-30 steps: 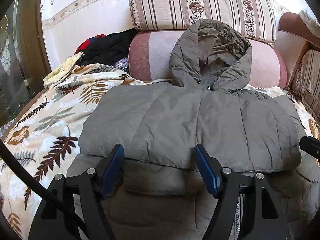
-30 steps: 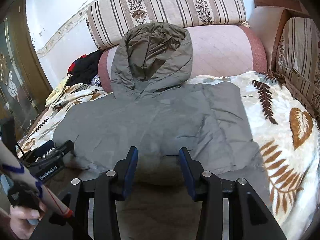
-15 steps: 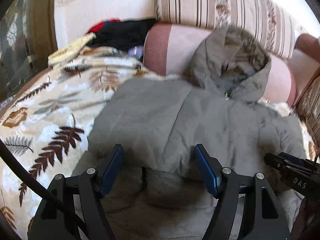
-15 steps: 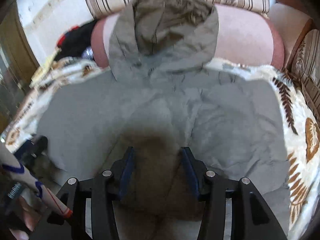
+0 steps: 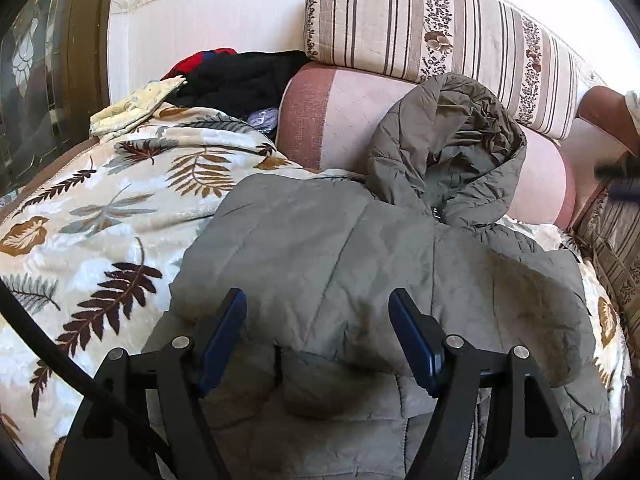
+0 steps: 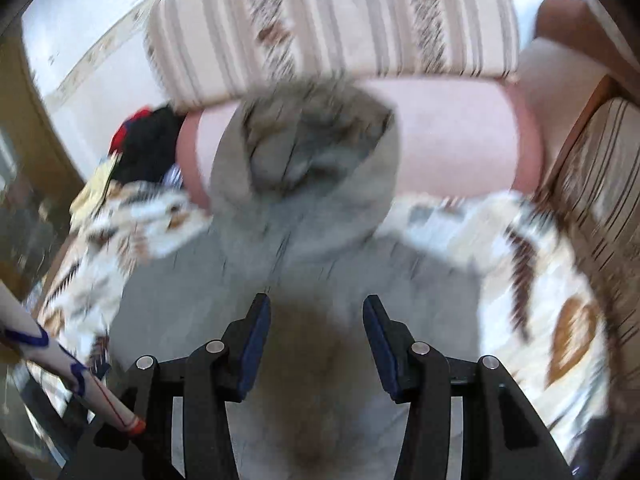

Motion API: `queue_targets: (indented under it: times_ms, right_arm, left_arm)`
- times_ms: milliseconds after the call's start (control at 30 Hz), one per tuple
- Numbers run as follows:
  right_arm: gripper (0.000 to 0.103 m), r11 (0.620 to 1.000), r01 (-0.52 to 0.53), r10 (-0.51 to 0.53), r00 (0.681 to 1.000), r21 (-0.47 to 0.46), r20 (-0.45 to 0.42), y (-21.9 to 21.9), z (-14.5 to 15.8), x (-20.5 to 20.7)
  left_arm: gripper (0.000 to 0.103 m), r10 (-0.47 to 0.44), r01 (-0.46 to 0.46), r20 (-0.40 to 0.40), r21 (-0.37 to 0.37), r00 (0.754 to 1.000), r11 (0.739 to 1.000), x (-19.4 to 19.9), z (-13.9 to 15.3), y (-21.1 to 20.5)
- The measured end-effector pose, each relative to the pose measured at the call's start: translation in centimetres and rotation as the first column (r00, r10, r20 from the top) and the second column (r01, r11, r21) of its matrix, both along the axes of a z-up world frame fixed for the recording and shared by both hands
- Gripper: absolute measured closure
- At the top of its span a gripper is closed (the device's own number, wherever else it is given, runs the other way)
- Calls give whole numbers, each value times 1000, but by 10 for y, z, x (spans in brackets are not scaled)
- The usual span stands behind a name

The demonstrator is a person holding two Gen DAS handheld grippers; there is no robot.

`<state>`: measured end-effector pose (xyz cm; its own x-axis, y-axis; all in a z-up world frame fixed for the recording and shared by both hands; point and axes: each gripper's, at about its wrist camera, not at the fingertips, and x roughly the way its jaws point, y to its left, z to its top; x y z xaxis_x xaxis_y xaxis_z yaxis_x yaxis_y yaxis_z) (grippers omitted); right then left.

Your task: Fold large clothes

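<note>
- Home living room, judging by a sofa with striped floral back cushion (image 5: 440,40) at the far side.
- Leaf-print blanket (image 5: 100,220) over the seat.
- Pile of dark clothes (image 5: 236,80) far left.

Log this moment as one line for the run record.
garment: grey quilted hooded jacket on leaf-print blanket | hood against pink bolster | left gripper: open, above jacket | right gripper: open, view blurred

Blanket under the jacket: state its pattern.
The blanket is cream with brown, tan and grey leaf and fern prints, clearest in the left wrist view.
</note>
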<state>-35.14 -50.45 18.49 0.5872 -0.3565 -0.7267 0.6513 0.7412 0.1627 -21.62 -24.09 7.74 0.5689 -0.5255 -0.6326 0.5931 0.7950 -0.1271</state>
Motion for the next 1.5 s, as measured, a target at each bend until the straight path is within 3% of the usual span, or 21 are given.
queue_targets:
  times_ms: [133,267,467,767,800,833,867,1100,1333,1500]
  right_arm:
    - [51,998,48,-47,999,-34,17,-44,35,22]
    - [51,996,75,-73,997,-56,29,-81,44,54]
    - [51,991,125,-126,992,-55,-17,-140,19,100]
    - [51,969,194,-213,970,-151,-121,-196,-19,153]
    - [53,968,188,-210,970,-165,-126,-198,-25,156]
    - [85,973,168,-189,975,-160,-121,-198,-29,157]
    - [97,977,154,-173,977,-149,-123,-198,-32,158]
    - [98,972,115,-117,993,-205,4,-147,-2,115]
    - [99,971,18,-1,997,-238,71,-62,33,51]
    - [99,965,-37,66,993,-261,102,5,28,3]
  left_arm:
    - [30,-4,4,18,7,1000,1000,-1,0,-2]
    - [30,-13,12,36,17,999,1000,-2,-2,-6]
    - [30,-24,23,49,32,999,999,2,-7,-11]
    - [30,-36,34,29,49,999,998,7,-16,-20]
    - [30,-39,37,31,49,999,998,7,-16,-20]
    - [30,-41,39,33,49,999,998,6,-16,-20]
    - [30,-42,40,35,50,999,998,6,-15,-20]
    - [30,-21,20,23,30,1000,999,9,-12,-14]
    - [30,23,-23,10,-24,1000,999,18,-2,2]
    - [30,87,-86,12,-91,996,992,30,8,21]
